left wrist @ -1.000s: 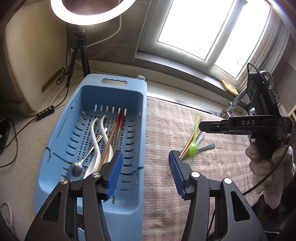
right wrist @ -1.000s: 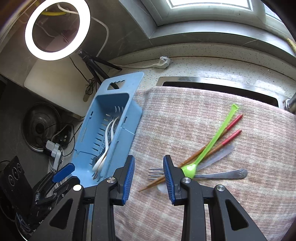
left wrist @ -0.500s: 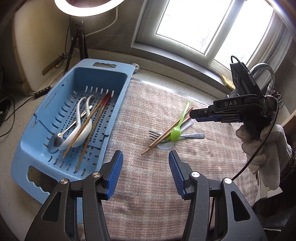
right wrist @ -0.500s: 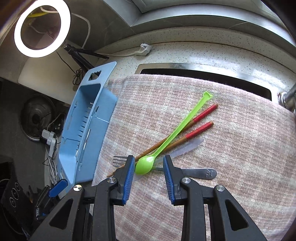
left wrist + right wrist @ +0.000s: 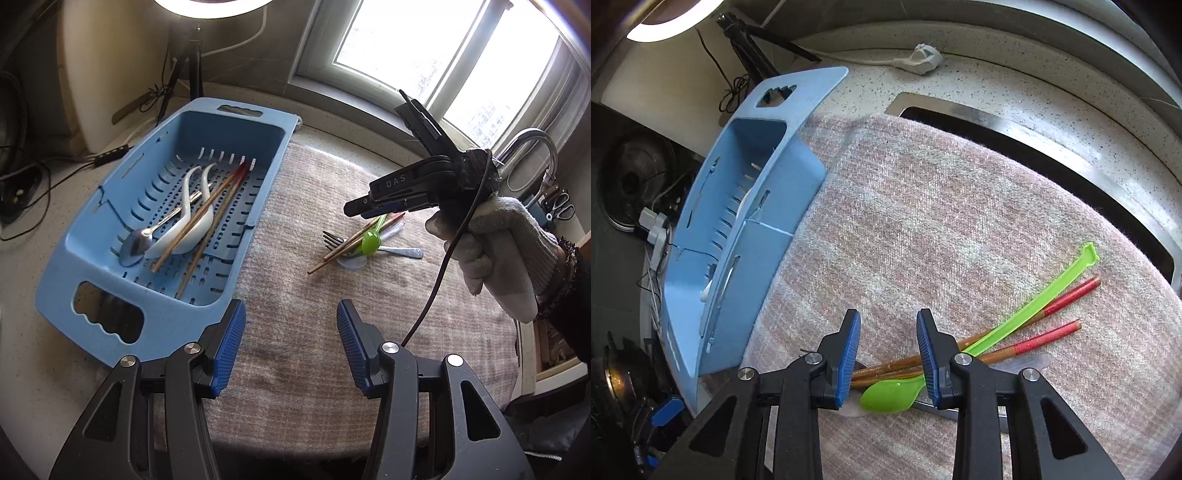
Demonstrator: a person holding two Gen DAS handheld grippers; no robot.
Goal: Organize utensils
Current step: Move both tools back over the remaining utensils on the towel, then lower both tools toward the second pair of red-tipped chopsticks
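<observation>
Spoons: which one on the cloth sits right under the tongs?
The green plastic spoon, bowl below the right tongs; the metal spoon and white spoons lie in the blue basket.

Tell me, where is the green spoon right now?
The green spoon lies on the striped cloth at the bottom of the right wrist view, across the chopsticks, with its bowl below the right gripper.

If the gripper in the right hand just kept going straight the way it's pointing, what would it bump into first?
Probably the pile of loose utensils on the checked cloth. The right gripper points steeply down with open jaws, and the green spoon and red-tipped chopsticks lie beneath its fingertips. Depth is unclear; it may just meet cloth.
</observation>
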